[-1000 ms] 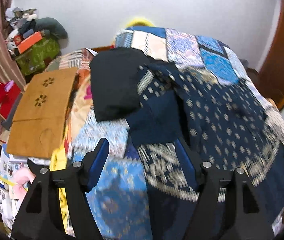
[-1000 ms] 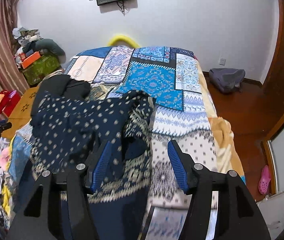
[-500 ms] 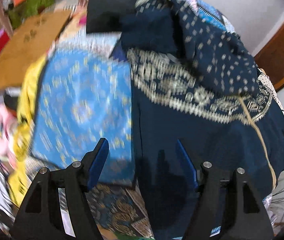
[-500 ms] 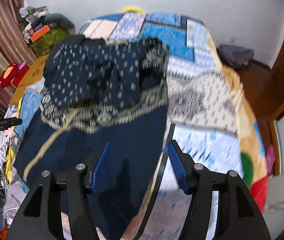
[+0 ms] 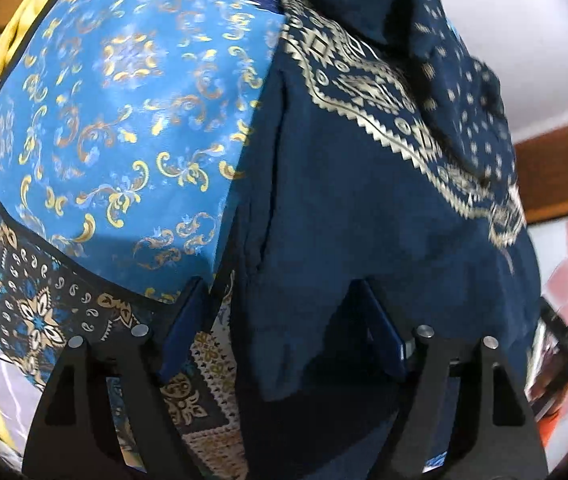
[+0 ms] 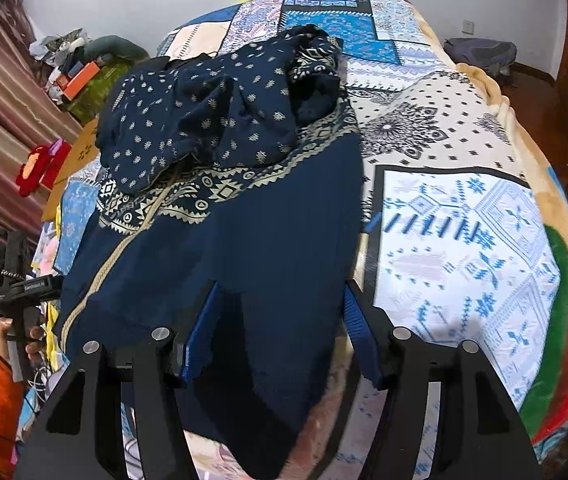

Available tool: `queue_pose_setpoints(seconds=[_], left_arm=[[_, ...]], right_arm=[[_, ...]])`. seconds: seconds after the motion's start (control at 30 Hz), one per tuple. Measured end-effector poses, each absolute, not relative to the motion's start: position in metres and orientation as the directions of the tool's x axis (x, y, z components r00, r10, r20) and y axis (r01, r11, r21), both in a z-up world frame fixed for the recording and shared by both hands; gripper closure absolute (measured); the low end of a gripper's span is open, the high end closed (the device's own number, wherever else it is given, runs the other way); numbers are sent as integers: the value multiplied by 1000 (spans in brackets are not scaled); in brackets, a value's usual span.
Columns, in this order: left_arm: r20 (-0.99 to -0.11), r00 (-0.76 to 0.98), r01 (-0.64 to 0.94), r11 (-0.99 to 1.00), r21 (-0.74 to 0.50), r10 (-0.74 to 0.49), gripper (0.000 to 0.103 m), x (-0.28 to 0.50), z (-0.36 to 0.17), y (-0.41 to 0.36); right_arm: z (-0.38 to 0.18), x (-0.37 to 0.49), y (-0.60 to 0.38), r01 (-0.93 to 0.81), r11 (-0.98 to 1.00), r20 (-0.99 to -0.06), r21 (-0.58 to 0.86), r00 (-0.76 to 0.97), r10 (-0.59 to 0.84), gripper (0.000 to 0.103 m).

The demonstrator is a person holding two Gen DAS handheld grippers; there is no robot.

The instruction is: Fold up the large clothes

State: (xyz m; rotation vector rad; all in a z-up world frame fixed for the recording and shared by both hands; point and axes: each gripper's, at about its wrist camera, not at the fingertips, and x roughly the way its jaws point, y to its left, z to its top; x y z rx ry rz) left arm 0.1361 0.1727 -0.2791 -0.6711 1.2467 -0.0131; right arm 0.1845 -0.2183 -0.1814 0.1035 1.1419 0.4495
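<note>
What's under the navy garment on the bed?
The navy garment lies on a patchwork blanket, which shows on both sides. Its dotted upper half is bunched on top of it. Anything else beneath is covered.

Two close, downward wrist views sharing the navy garment [image 5: 356,216].

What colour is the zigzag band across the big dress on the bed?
Cream-gold shapes on navy, crossing the dress. It shows best in the right wrist view.
</note>
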Motion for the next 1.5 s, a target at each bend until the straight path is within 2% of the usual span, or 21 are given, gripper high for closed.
queue_pose_setpoints(seconds=[0.1, 0.13, 0.17, 0.2, 0.23, 0.27, 0.3, 0.37, 0.43, 0.6, 0.87, 1.03, 1.13, 1.27, 1.5], left_arm=[[-860, 354, -316, 818, -481, -368, 27, 135, -275, 166], [-849, 356, -307, 809, -501, -390, 27, 134, -274, 165], [-837, 360, -299, 799, -522, -413, 29, 135, -272, 162], [-817, 364, -282, 783, -554, -447, 32, 136, -270, 159], [-797, 368, -258, 770, -583, -480, 41, 137, -267, 155], [-791, 368, -238, 773, -588, -488, 48, 137, -263, 149], [-798, 370, -217, 791, -573, -476, 53, 138, -258, 144], [-824, 374, -173, 841, -513, -426, 79, 144, -245, 135], [-831, 391, -157, 861, -484, -396, 93, 148, -235, 131], [-794, 482, -108, 874, -473, -370, 95, 158, -197, 136], [-665, 668, -44, 874, -483, -334, 96, 191, -113, 158], [-613, 732, -48, 875, -482, -298, 96, 230, -84, 172], [-613, 745, -76, 879, -470, -263, 96, 254, -87, 182], [-652, 722, -143, 873, -466, -231, 96, 293, -111, 196], [-766, 613, -242, 876, -417, -195, 95, 351, -189, 208]], right_arm=[[-183, 185, -212, -289, 894, -838, 342, 336, 429, 45], [-184, 185, -211, -291, 887, -835, 357, 327, 443, 48], [-185, 185, -208, -298, 874, -828, 383, 310, 468, 55], [-186, 185, -206, -300, 868, -824, 396, 301, 480, 67], [-188, 184, -202, -304, 860, -820, 409, 290, 493, 73], [-189, 184, -199, -303, 859, -819, 413, 288, 495, 83], [-190, 184, -198, -302, 858, -818, 415, 290, 497, 87], [-190, 185, -196, -300, 854, -808, 425, 300, 507, 91], [-185, 187, -198, -295, 847, -793, 442, 312, 523, 93], [-159, 194, -203, -312, 834, -749, 455, 371, 548, 93], [-123, 229, -210, -336, 833, -697, 440, 456, 552, 94], [-107, 261, -208, -345, 842, -665, 416, 516, 540, 94], [-103, 289, -210, -329, 841, -646, 430, 538, 541, 94], [-117, 322, -206, -304, 852, -665, 426, 534, 523, 94], [-170, 373, -206, -228, 853, -730, 469, 443, 520, 93]])
